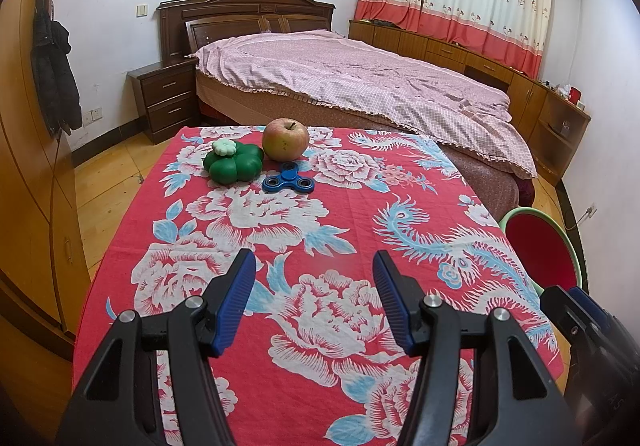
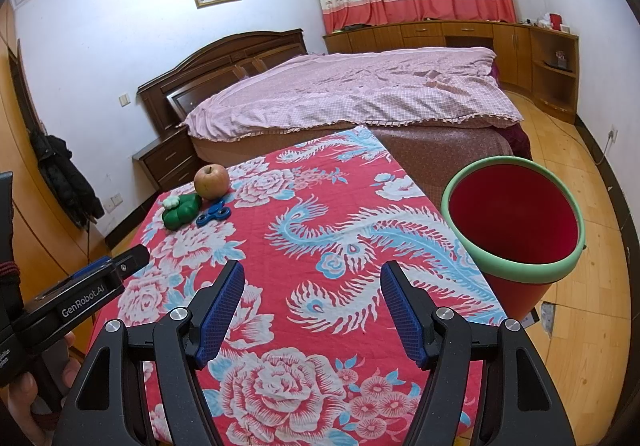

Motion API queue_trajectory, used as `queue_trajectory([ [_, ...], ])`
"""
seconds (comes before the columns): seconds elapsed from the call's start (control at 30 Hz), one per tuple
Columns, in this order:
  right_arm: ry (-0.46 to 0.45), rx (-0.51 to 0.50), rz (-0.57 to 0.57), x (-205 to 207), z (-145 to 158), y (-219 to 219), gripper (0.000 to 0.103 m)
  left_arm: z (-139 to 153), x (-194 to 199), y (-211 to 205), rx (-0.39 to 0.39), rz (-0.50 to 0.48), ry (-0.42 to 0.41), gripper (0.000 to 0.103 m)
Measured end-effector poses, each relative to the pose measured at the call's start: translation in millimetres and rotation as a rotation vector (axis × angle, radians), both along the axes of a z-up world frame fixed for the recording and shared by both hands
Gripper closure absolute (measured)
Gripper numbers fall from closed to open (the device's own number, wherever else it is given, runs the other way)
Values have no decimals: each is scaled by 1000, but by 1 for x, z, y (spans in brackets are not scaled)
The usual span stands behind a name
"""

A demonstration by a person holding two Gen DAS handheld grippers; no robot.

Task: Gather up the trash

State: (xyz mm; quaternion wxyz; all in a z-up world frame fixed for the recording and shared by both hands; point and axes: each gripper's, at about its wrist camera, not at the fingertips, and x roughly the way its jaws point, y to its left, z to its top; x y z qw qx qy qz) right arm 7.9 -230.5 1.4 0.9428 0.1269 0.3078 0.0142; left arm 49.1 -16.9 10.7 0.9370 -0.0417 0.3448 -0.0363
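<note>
From the left wrist view, my left gripper (image 1: 314, 266) hangs over the table with the red flowered cloth (image 1: 348, 205), and its blue ribbed fingers (image 1: 240, 286) stand apart with only cloth between them. At the far end of the table I see three things close together: a round red-yellow apple (image 1: 285, 139), a green flower-shaped plastic container with a pale lid (image 1: 233, 161) just left of it, and a blue three-armed fidget spinner (image 1: 289, 181) just in front of them. At the right edge a red bucket with a pale green rim (image 1: 544, 246) shows beside the table. Behind is a bed with a pink checked cover (image 1: 360, 77).

From the right wrist view, my right gripper (image 2: 312, 278) also has its fingers apart and holds nothing. The apple (image 2: 212, 181), the green container (image 2: 182, 209) and the spinner (image 2: 213, 216) lie far ahead to the left. The bucket (image 2: 560, 270) stands just beside the table's right edge, near my right finger. My left gripper's body (image 2: 80, 294) comes in at the left.
</note>
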Motion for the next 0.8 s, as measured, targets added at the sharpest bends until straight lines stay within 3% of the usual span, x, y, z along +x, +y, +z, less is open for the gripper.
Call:
queue_trajectory([
  [0.8, 10, -1, -7, 4, -2, -1, 31, -6, 3, 1, 3, 10, 17, 42],
])
